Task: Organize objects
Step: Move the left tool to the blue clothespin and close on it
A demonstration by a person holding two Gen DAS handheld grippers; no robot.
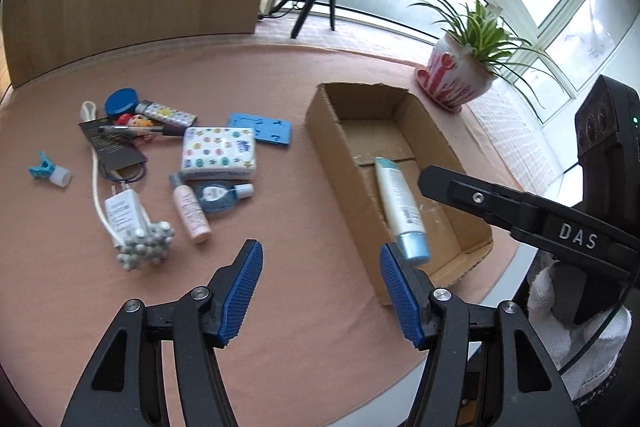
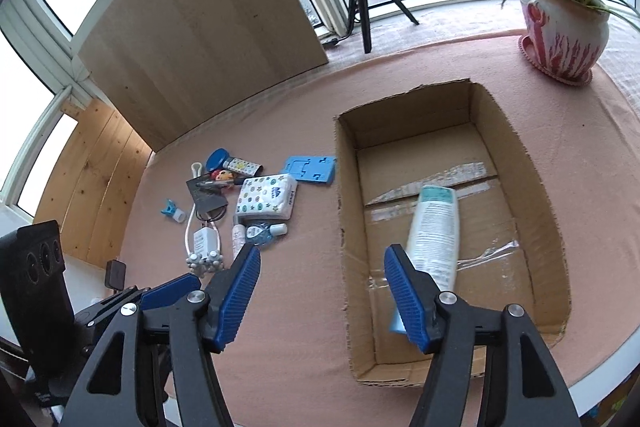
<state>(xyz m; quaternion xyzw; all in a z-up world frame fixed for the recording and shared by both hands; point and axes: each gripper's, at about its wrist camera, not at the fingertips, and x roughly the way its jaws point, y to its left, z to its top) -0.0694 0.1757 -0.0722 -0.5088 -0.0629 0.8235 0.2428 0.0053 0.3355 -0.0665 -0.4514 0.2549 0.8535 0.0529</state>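
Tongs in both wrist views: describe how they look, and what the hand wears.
Both tools share one build. The left tongs and right tongs have black angular arms joined by silver round pivots, tipped with ribbed blue pads. The left wrist view shows the other tool's black side, lettered "DAS" in white, a thin black cable, and a white knitted glove.

The table's cloth was a plain dusty pink. The open cardboard box was brown, and the squeeze tube in it was white with a pale blue cap. The soft tissue pack was white, dotted with small coloured stars and circles. The flat plastic stand beside it was light blue. The small bottle was pale pink. The ceramic plant pot was white with red streaks. Both grippers' finger pads were ribbed dark blue on black frames.
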